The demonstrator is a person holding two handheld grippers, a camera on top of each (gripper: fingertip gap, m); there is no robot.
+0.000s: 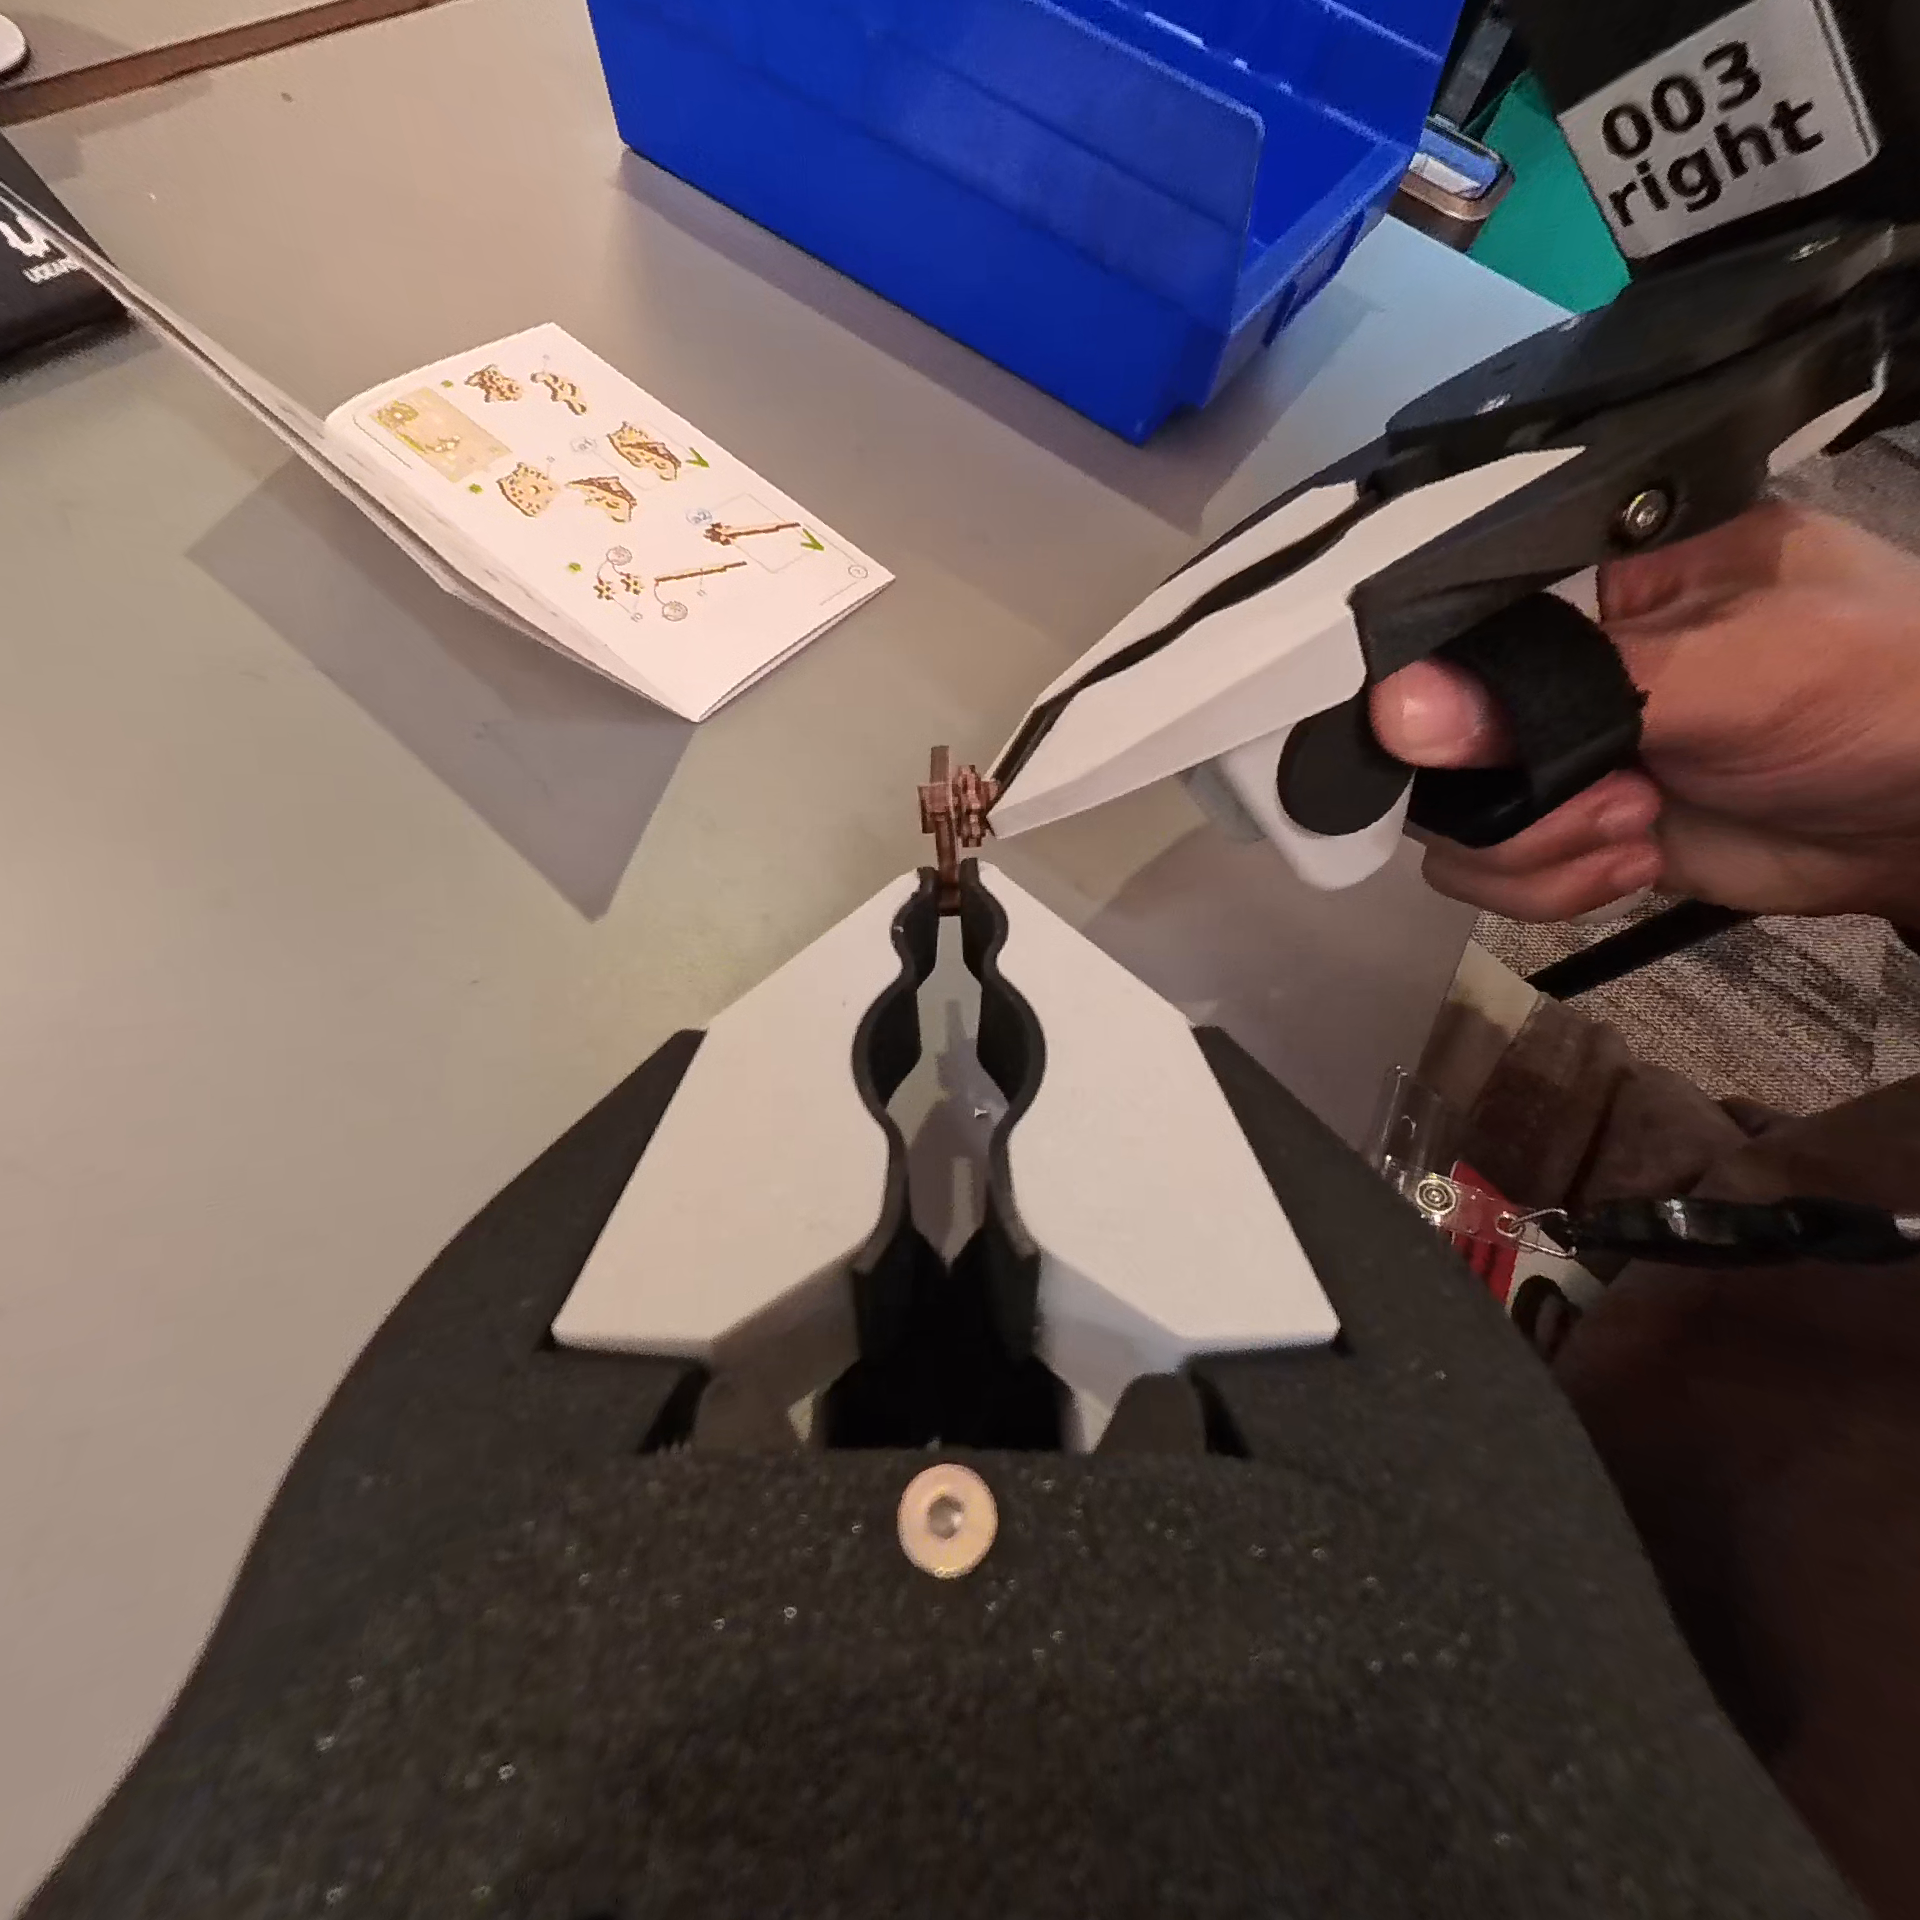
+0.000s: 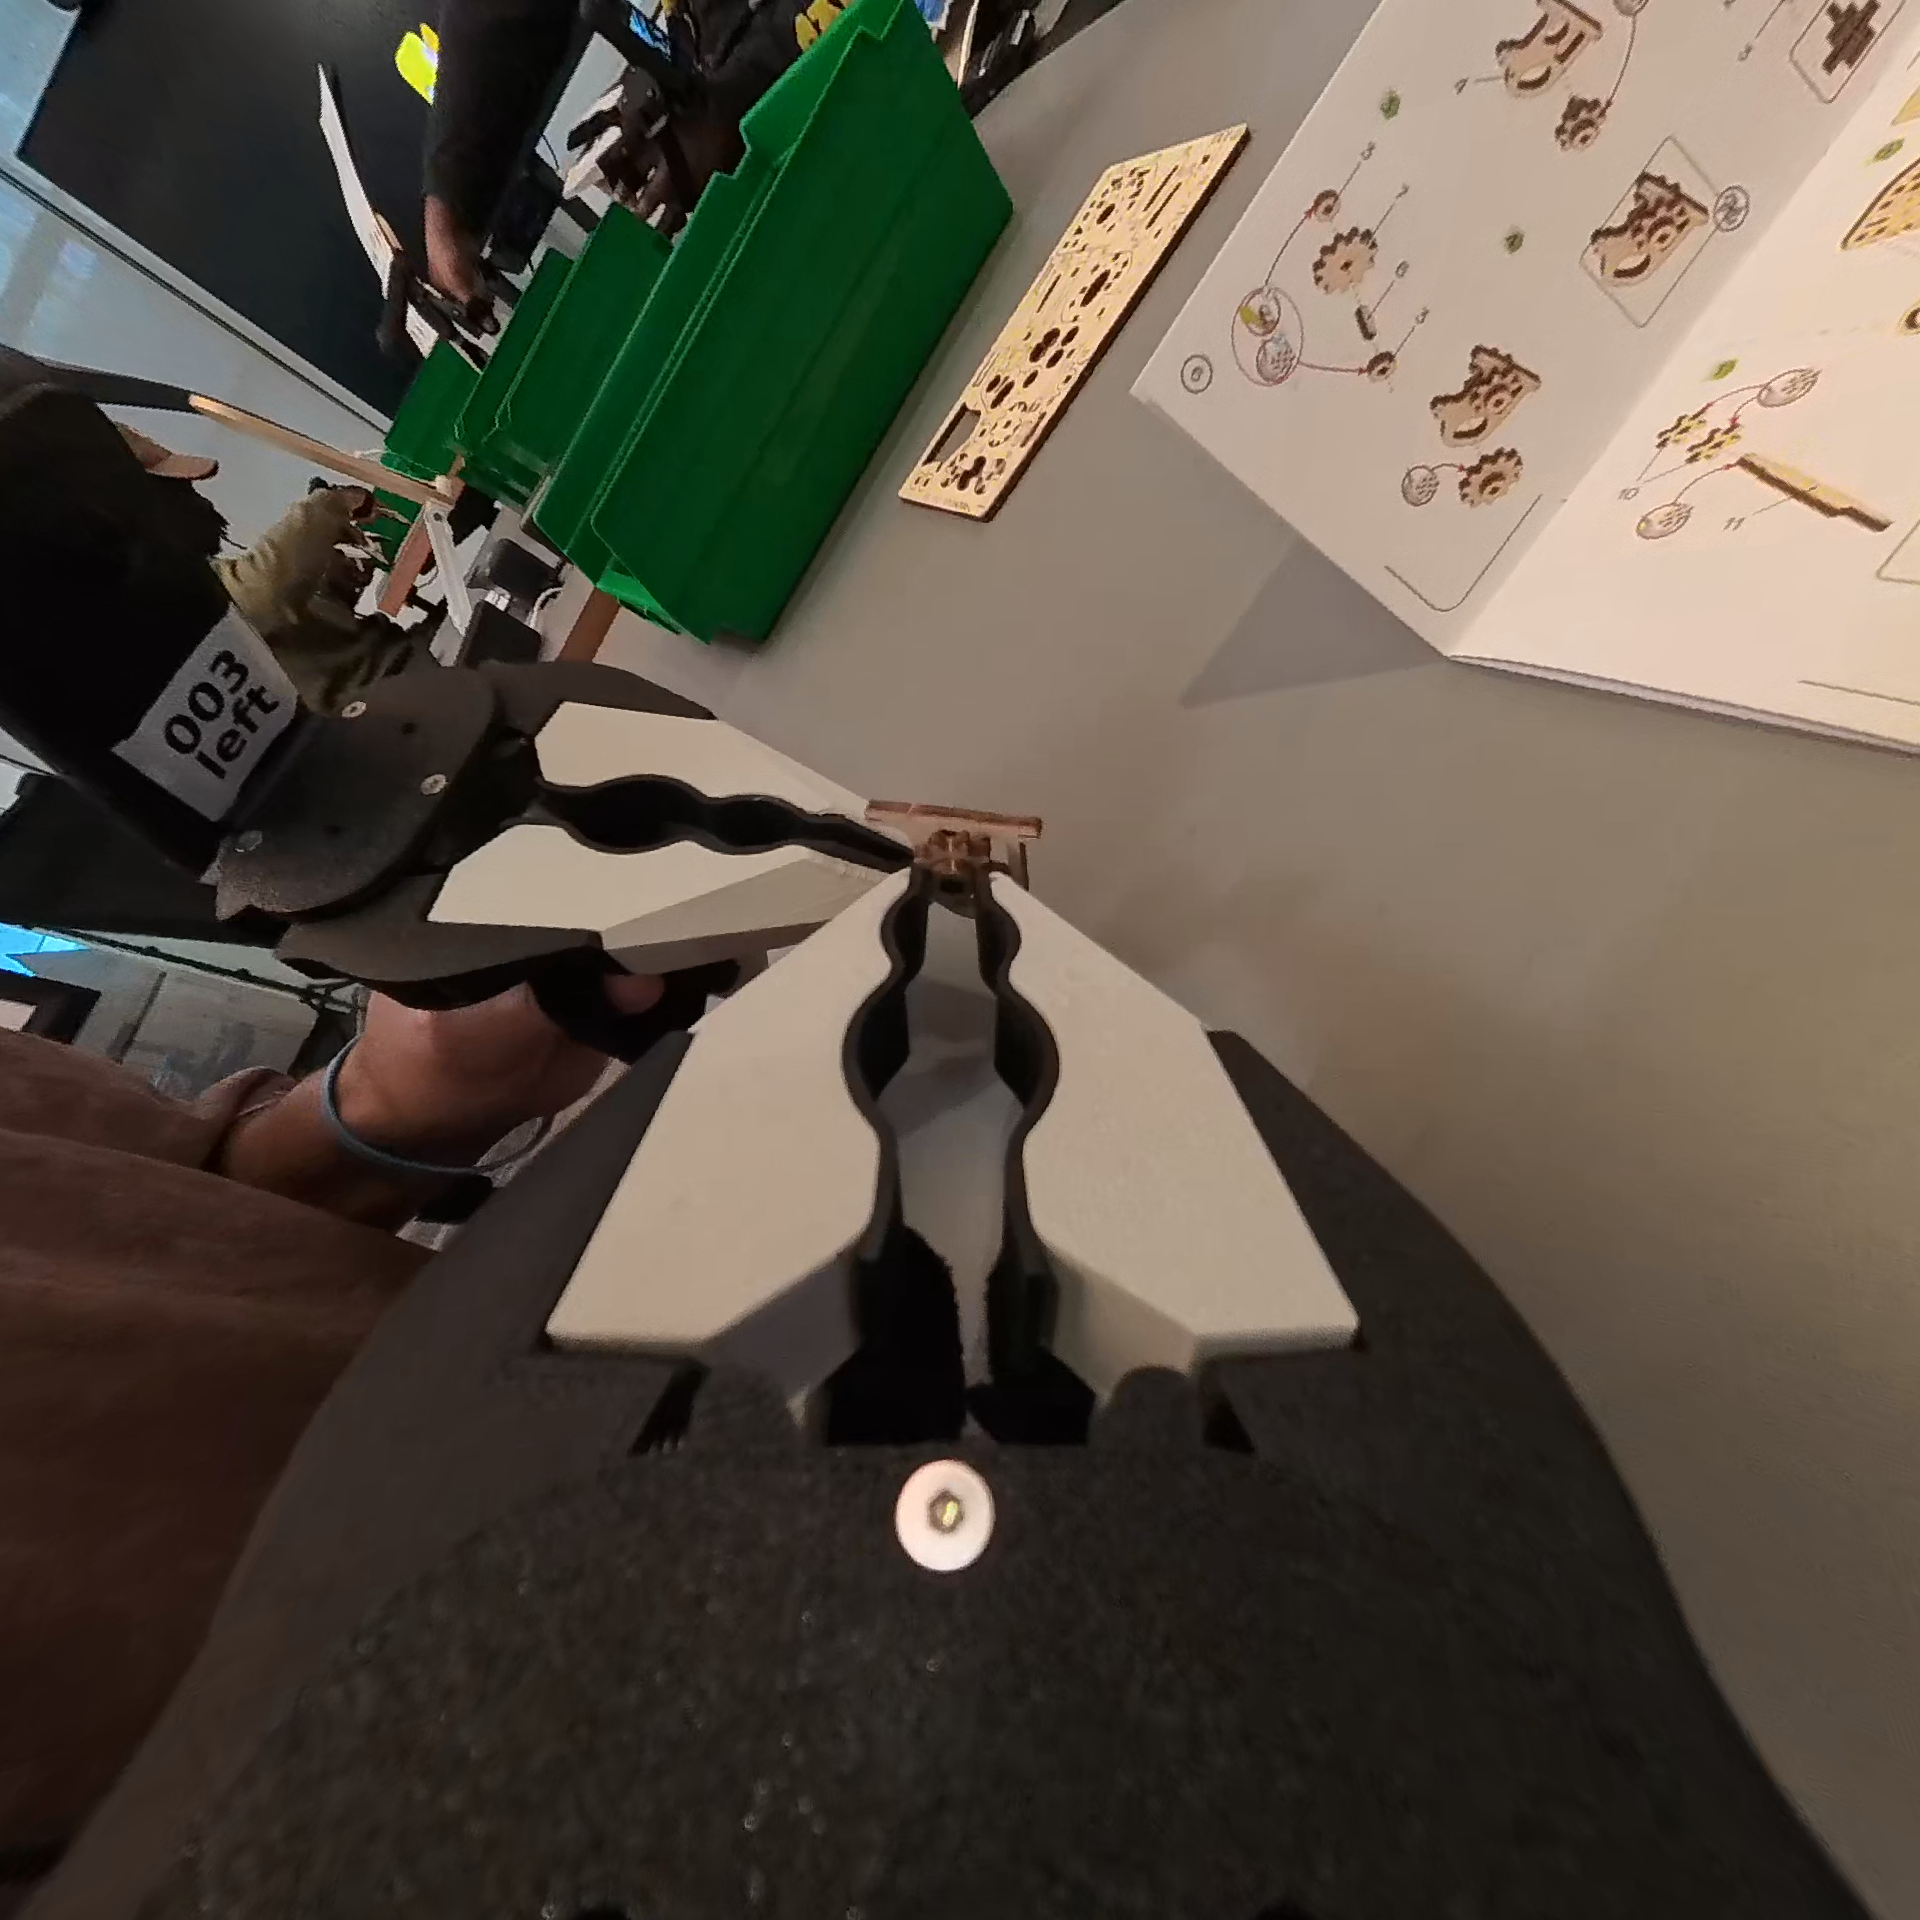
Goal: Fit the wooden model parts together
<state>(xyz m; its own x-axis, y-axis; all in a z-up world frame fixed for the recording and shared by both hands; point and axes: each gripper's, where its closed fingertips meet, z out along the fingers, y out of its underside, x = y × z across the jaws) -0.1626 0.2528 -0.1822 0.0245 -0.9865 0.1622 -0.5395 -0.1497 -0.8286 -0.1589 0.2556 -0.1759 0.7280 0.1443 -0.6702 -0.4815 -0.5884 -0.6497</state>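
My left gripper point(image 1: 948, 883) is shut on the lower end of a thin wooden bar point(image 1: 940, 805) and holds it upright above the grey table. My right gripper point(image 1: 992, 808) comes in from the right, shut on a small wooden gear point(image 1: 971, 805) that sits against the bar. In the right wrist view my right gripper point(image 2: 951, 881) pinches the gear point(image 2: 951, 854) just under the bar point(image 2: 961, 821), which lies crosswise there. The left gripper point(image 2: 891, 836) holds the bar's end from the left. Whether the gear is seated on the bar is hidden.
An open instruction booklet point(image 1: 603, 509) lies on the table point(image 1: 260, 831), also close at the right point(image 2: 1558, 312). A blue bin point(image 1: 987, 208) stands behind. A wooden parts sheet point(image 2: 1070, 322) and green bins point(image 2: 748, 364) lie farther off. The table edge point(image 1: 1455, 935) is near the right hand. My left and right fingertips are right by each other.
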